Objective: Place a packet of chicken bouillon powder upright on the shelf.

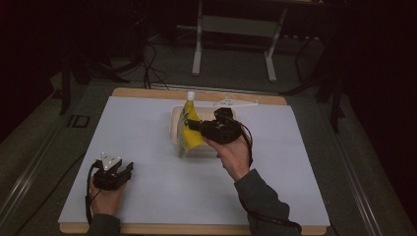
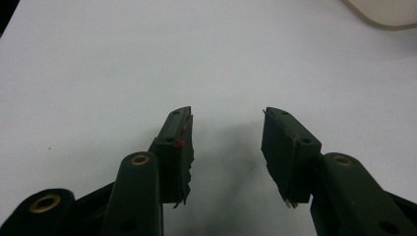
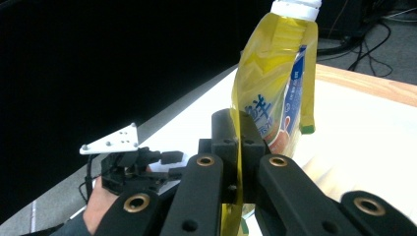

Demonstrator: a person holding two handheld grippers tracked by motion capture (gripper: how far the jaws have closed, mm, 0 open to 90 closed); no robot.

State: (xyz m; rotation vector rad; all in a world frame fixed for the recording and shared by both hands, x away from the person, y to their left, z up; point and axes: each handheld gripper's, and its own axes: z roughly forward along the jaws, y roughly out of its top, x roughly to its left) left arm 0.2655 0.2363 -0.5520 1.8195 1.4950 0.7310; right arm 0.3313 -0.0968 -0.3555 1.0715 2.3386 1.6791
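- High view: your right gripper [image 1: 195, 126] pinches the yellow spouted pouch [image 1: 188, 129] upright over the cream tray [image 1: 174, 129]. Lower it straight, cap up; don't let it swing.
- Left gripper view: left gripper [image 2: 226, 147] stands wide and empty on the white mat [image 2: 98, 64]. Keep it parked.
- Right gripper view: jaws clamp the pouch's edge seam, a thin hold. Stay squeezed until it rests.

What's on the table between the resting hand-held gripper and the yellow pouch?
Nothing: in the high view, just bare white table cover separates the left hand-held gripper from the yellow pouch.
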